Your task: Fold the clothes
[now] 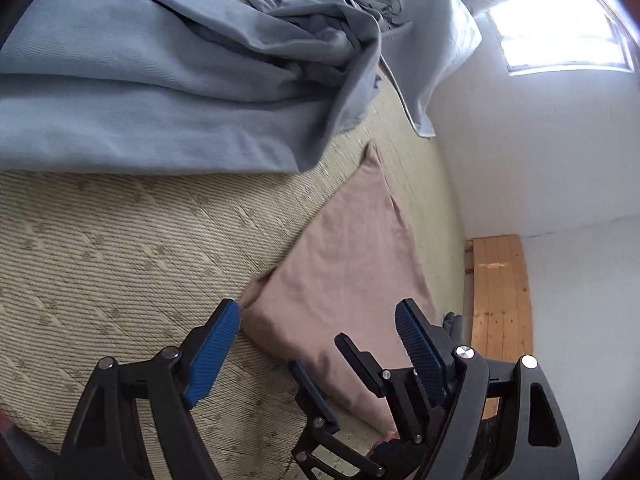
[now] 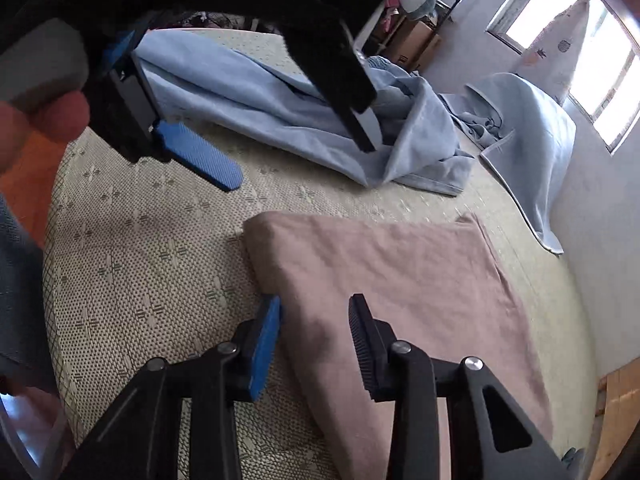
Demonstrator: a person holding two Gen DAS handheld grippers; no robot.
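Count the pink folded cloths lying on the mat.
1: the pink cloth lies folded on the woven mat, nearer than the blue blanket. More may be hidden.

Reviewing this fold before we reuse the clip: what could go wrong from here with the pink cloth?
1. The right tool straddles the near edge of the folded pink cloth; it may pinch only the top layer and open the fold.
2. The left tool stands wide over the cloth's corner, gripping nothing; the fold could skew.
3. The blue blanket lies bunched close behind; a forward sweep might snag it.
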